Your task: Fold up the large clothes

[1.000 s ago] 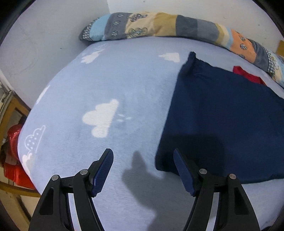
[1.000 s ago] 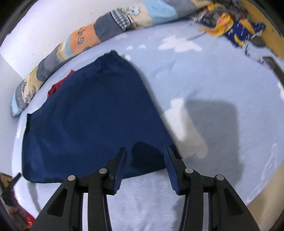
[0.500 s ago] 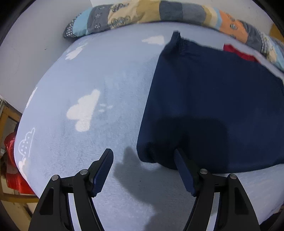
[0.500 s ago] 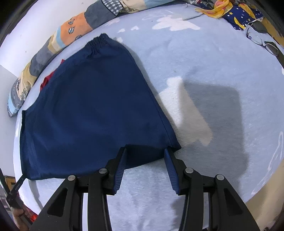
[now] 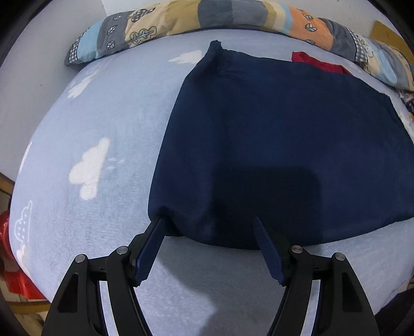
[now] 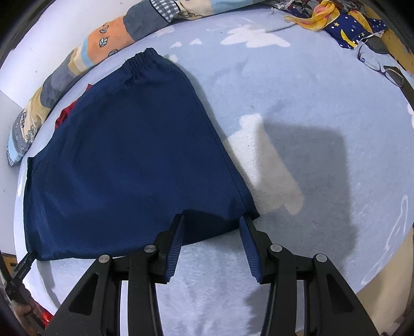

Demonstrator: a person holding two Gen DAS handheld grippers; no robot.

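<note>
- Navy garment (image 5: 279,144) lies flat on the bed (image 5: 103,124), elastic end toward the patchwork bolster (image 5: 207,15).
- Left tongs (image 5: 209,224) spread wide, straddling near-left hem corner, gripping nothing.
- Right tongs (image 6: 212,219) also spread, at near-right hem corner.
- Red cloth (image 5: 320,63) peeks out behind the garment.

No legible text, labels, brands or numbers are showing on any surface in either wrist view at this moment.

Cloud-print bed (image 5: 108,124): navy garment (image 5: 284,144), patchwork bolster (image 5: 207,13), red cloth (image 5: 318,63).
</note>
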